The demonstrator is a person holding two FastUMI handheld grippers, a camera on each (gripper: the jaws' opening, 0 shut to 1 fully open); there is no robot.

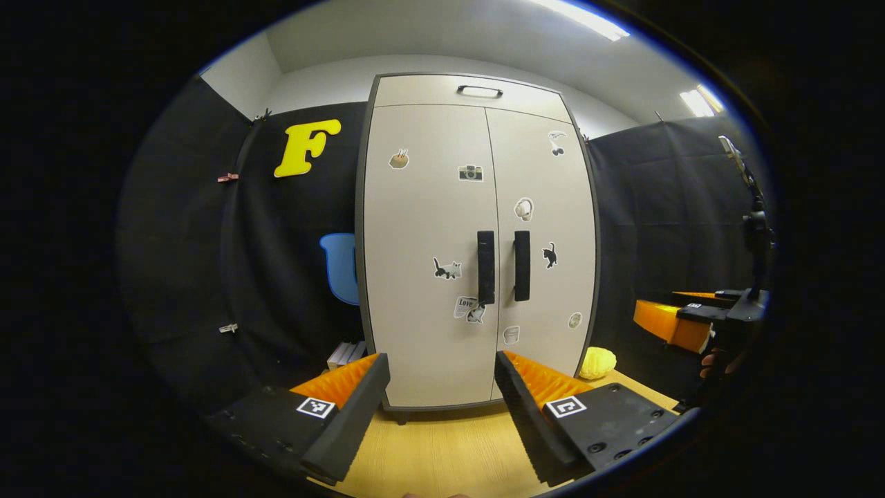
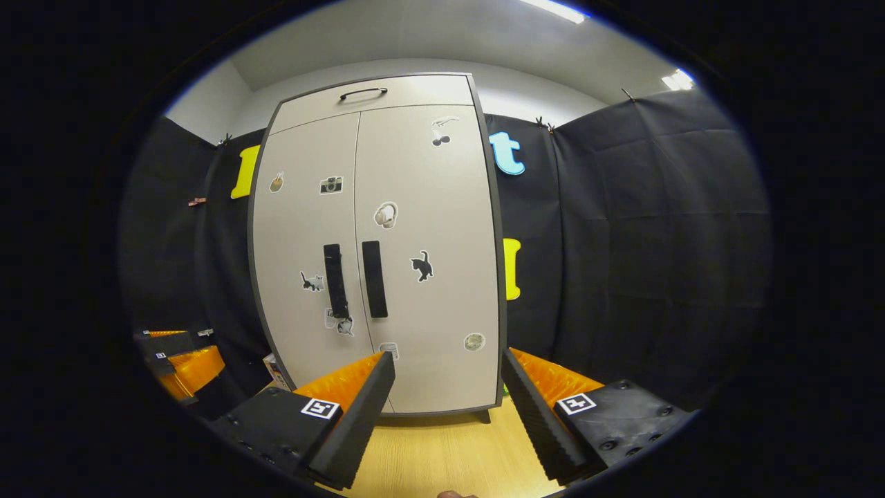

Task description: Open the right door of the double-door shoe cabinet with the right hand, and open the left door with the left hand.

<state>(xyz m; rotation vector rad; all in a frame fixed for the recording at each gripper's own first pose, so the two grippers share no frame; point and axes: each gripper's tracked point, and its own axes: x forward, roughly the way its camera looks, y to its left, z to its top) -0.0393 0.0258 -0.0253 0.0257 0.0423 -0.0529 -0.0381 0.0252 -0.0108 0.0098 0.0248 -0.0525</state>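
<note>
A pale double-door shoe cabinet point(image 1: 477, 242) stands ahead with both doors shut. Its left door point(image 1: 425, 263) carries a dark vertical handle point(image 1: 486, 267); the right door point(image 1: 546, 235) has its own handle point(image 1: 522, 265) just beside it. My left gripper point(image 1: 442, 387) is open, some way short of the cabinet's base. In the right gripper view the same cabinet point(image 2: 380, 249) shows the left handle point(image 2: 335, 280) and right handle point(image 2: 374, 279). My right gripper point(image 2: 448, 387) is open too, well back from the doors. The right gripper point(image 1: 698, 318) also appears at the far right of the left gripper view.
A top drawer with a handle point(image 1: 479, 90) sits above the doors. A yellow soft object point(image 1: 597, 362) lies on the wooden floor point(image 1: 442, 449) right of the cabinet. Stacked items point(image 1: 346, 354) rest at its left foot. Black cloth walls close in on both sides.
</note>
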